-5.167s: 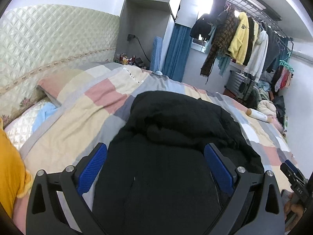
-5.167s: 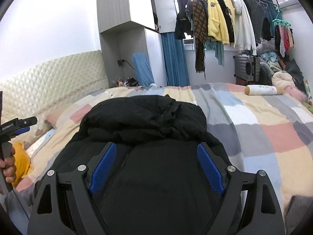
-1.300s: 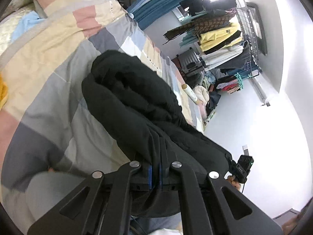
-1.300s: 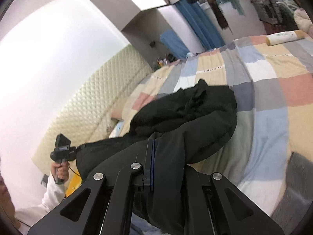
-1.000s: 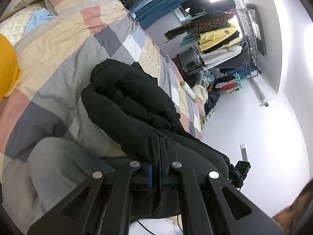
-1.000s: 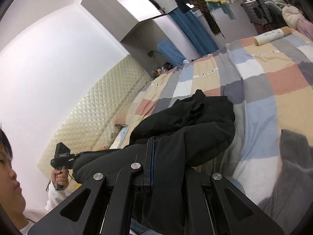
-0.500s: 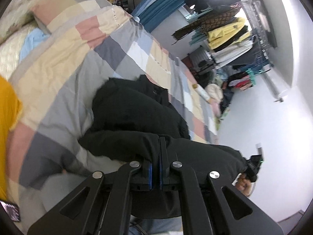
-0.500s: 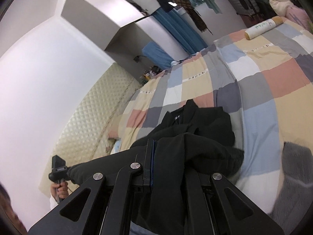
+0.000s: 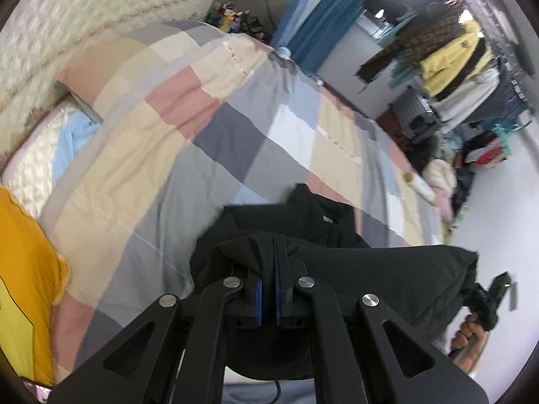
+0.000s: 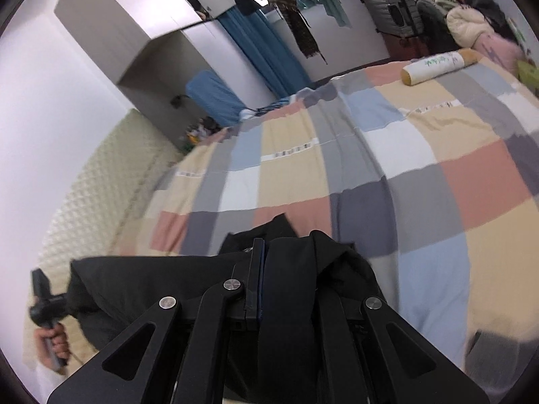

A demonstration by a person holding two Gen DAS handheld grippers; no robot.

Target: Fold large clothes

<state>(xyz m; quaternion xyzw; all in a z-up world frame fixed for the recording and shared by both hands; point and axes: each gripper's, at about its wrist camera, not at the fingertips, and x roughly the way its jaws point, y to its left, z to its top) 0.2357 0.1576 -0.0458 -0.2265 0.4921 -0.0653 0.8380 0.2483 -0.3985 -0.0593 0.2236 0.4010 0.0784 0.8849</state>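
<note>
- Left wrist view: left tongs (image 9: 267, 279), blue pads pressed together on a fold of the black coat (image 9: 370, 269); the cloth bulges up over the tips.
- Black coat: stretched in a taut band between the two tongs, held above the near edge of the bed (image 9: 202, 128); its collar end (image 9: 303, 208) droops forward and appears to rest on the quilt.
- Right tongs (image 9: 481, 303), seen at the far right of the left wrist view: a hand (image 9: 468, 340) grips the handle, the coat's other end bunched at the tips.
- Right wrist view: right tongs (image 10: 259, 279) clamped on a thick fold of the coat (image 10: 296, 269); one blue pad shows as a thin line, the other is buried in cloth.
- Left tongs (image 10: 43, 306) in the same view: at the left border, held by a hand (image 10: 54, 340), the coat running into them.
- Bed: covered by a patchwork quilt (image 10: 404, 175) of pink, cream, grey, blue and white squares; quilted cream headboard (image 9: 84, 17) along its far-left side.
- Rolled cylinder (image 10: 438, 65), white with tan ends, lying on the far corner of the quilt, well apart from the coat.
- Clothes rail (image 9: 465, 43) beyond the bed, hung with yellow, white and dark garments; blue curtain (image 10: 266, 50) beside a grey cabinet (image 10: 134, 10).
- Yellow cloth (image 9: 23, 286) at the left border of the left wrist view.
</note>
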